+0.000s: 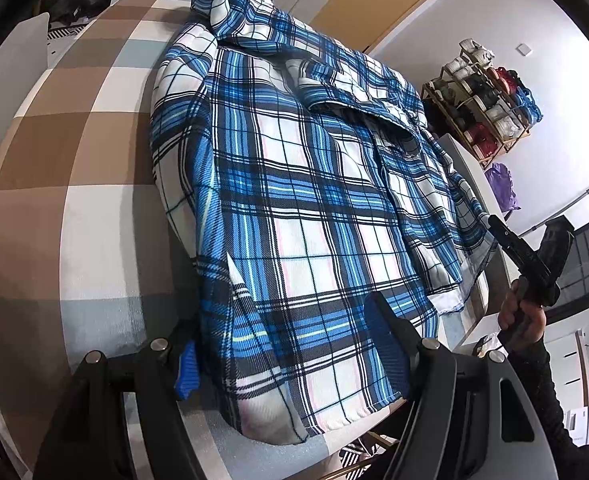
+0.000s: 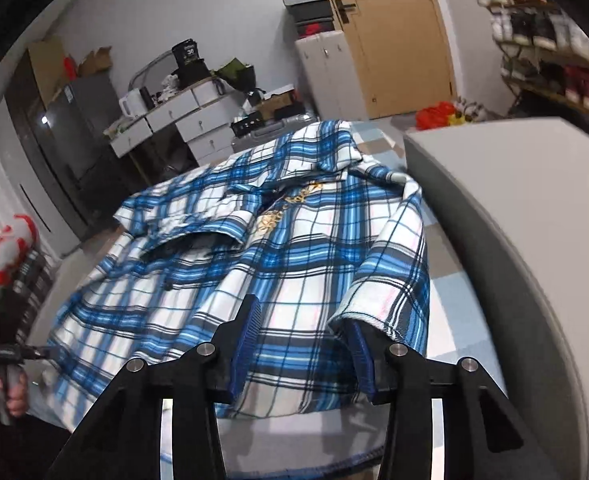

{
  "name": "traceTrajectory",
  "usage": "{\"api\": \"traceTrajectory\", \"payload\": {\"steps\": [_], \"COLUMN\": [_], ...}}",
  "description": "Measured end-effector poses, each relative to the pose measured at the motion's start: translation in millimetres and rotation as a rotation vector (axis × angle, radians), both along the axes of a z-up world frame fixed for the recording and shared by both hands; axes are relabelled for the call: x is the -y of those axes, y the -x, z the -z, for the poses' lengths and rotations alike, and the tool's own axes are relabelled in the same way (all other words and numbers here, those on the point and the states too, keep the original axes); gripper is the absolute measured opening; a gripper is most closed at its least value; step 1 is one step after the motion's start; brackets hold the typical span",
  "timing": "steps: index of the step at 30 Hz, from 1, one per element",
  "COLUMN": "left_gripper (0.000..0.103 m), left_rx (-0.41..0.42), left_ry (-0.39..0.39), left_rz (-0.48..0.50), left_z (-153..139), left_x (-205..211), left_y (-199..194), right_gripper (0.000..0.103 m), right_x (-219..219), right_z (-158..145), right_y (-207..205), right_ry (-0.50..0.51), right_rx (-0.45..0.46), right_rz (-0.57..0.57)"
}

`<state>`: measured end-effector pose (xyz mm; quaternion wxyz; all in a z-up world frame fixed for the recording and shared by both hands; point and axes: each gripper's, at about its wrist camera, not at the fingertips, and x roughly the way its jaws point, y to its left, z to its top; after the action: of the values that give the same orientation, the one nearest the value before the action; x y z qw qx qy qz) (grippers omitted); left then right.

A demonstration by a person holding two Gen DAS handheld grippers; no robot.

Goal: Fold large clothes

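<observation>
Plaid garment: blue, white and black checked flannel shirt (image 1: pixel 294 200) lies spread, collar far from both cameras, on a bed covered in a brown, grey and white checked sheet (image 1: pixel 66 184).
Hem: the shirt's bottom edge hangs slightly over the near edge of the bed, between the two tools.
Left gripper (image 1: pixel 290 344): black frame with blue ribbed pads, fingers spread wide with the shirt's near left hem corner between them; whether the pads press the cloth cannot be told.
Right gripper (image 2: pixel 306 344): matching tool, fingers also spread, straddling the right hem, one pad tucked under a turned-up sleeve edge.
Likely step: gripping the hem for a fold toward the collar.
Doing it well: probably close both pairs on the same layers, lift evenly, keep the cloth taut so no wrinkles set.
</observation>
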<state>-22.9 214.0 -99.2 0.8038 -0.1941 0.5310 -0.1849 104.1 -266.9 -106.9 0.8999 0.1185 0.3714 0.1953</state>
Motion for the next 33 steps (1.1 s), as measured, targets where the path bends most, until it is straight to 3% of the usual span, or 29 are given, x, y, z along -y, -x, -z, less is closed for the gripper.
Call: {"api": "traceTrajectory", "payload": {"steps": [6,8,10,11,12,14,17,19,22,25,30,33], "left_gripper": [0.067,0.067,0.067,0.067,0.067,0.067,0.067,0.067,0.067,0.067,0.067,0.068], "left_rx": [0.0,0.0,0.0,-0.001,-0.001,-0.001,0.002,0.001,0.001,0.002,0.002,0.003], "left_ry": [0.003,0.003,0.004,0.004,0.003,-0.002,-0.012,-0.01,-0.005,-0.009,-0.002,-0.011], "left_rz": [-0.001,-0.002,-0.003,-0.005,-0.006,-0.007,-0.002,-0.001,-0.002,0.004,0.005,0.008], "left_z": [0,0,0,0,0,0,0,0,0,0,0,-1], "left_x": [0,-1,-1,-1,-1,0,1,1,0,0,-1,0], "left_y": [-1,0,-1,-1,-1,-1,-1,-1,-1,-1,0,0], "right_gripper": [0.043,0.043,0.043,0.052,0.069,0.087,0.086,0.083,0.083,0.081,0.081,0.081], "right_x": [-3,-14,-13,-12,-8,-7,-19,-20,-13,-1,12,8], "right_z": [8,1,-18,-26,-41,-52,-49,-40,-23,-9,11,21], "right_y": [6,12,22,25,27,20,-16,-35,-60,-80,-85,-83], "right_ry": [-0.067,-0.032,0.029,0.049,0.089,0.153,0.366,0.441,0.413,0.35,0.34,0.435], "right_rx": [-0.122,-0.106,-0.015,0.029,0.094,0.123,0.002,-0.08,-0.241,-0.394,-0.543,-0.558], "right_rz": [-0.102,-0.119,-0.053,-0.023,0.024,0.049,-0.042,-0.075,-0.113,-0.075,0.015,0.042]}}
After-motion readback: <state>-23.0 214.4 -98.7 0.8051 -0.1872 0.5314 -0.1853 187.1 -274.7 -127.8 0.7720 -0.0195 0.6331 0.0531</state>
